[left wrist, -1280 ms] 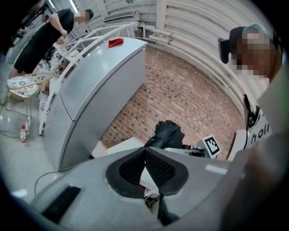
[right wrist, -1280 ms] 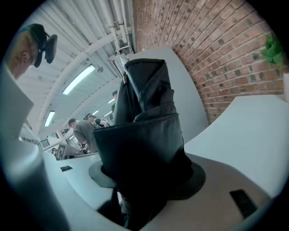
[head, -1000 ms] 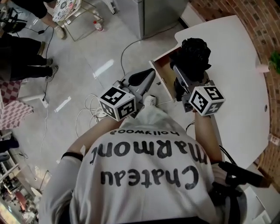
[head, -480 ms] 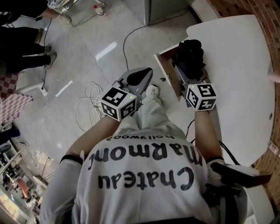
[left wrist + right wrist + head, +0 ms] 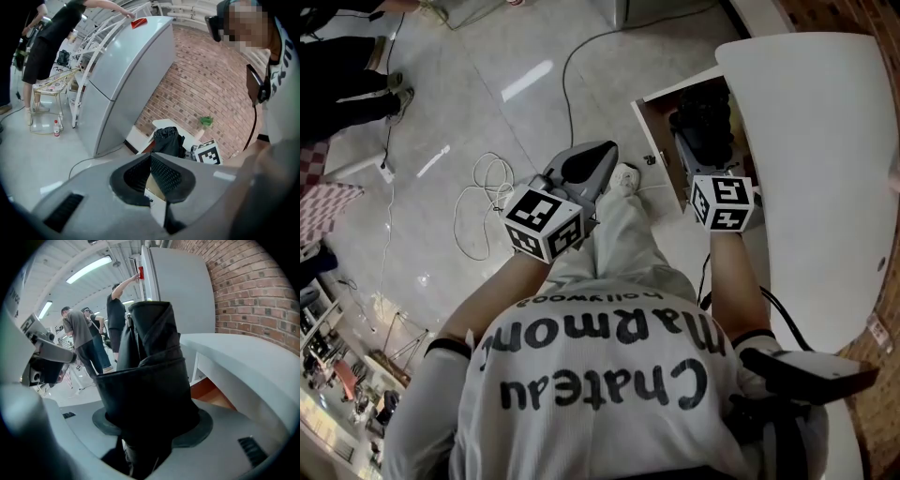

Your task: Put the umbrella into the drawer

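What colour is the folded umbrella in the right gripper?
Black folded umbrella; clearest in right gripper view.

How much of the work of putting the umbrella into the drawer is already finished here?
Done: the drawer is open under the white table, and the right gripper is shut on the folded black umbrella. In hand: the umbrella is held over the open drawer, not yet laid in it. Left: lower it in and release. The left gripper is shut and empty.

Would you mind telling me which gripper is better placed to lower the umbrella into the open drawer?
Right. The right gripper is shut on the black umbrella, which sits over the open drawer. The left gripper is shut, empty, and off to the drawer's side.
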`<state>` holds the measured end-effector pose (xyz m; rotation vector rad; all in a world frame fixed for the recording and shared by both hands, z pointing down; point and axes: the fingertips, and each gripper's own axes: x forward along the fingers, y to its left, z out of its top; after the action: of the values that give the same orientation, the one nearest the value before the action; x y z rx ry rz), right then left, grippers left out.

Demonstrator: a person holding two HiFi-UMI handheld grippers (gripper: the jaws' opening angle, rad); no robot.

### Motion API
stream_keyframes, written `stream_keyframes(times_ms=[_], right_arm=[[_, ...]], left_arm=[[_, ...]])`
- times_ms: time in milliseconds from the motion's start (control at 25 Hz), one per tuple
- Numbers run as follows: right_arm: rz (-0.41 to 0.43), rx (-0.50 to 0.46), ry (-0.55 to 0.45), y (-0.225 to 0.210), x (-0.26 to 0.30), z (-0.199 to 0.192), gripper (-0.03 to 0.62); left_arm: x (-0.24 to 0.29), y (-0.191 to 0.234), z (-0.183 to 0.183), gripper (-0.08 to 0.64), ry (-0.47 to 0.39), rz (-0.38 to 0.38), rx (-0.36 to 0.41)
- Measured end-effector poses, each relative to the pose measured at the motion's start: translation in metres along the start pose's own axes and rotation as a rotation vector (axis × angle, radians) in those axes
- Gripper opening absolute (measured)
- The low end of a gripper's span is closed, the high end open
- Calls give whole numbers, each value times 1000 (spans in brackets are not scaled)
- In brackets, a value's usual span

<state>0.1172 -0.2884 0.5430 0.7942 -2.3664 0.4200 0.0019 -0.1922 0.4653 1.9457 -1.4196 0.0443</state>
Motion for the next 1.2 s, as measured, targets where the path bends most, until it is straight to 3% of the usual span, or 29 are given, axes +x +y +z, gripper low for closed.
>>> stream_keyframes(times_ms=[240,560,1040,1200], right_arm=[[-42,14,22,-15,13,-17,259],[-84,97,64,-24,22,-47,259],[-116,137,129,-24,39,-78,259],[-128,163,149,-32,48,-85,259]], left_arm=[[8,6,-1,15,-27,-1,-8],[14,6,-21,17,58,-2,58],[20,18,-30,17,59,3,-20],[22,20,-37,17,76,10,-14]])
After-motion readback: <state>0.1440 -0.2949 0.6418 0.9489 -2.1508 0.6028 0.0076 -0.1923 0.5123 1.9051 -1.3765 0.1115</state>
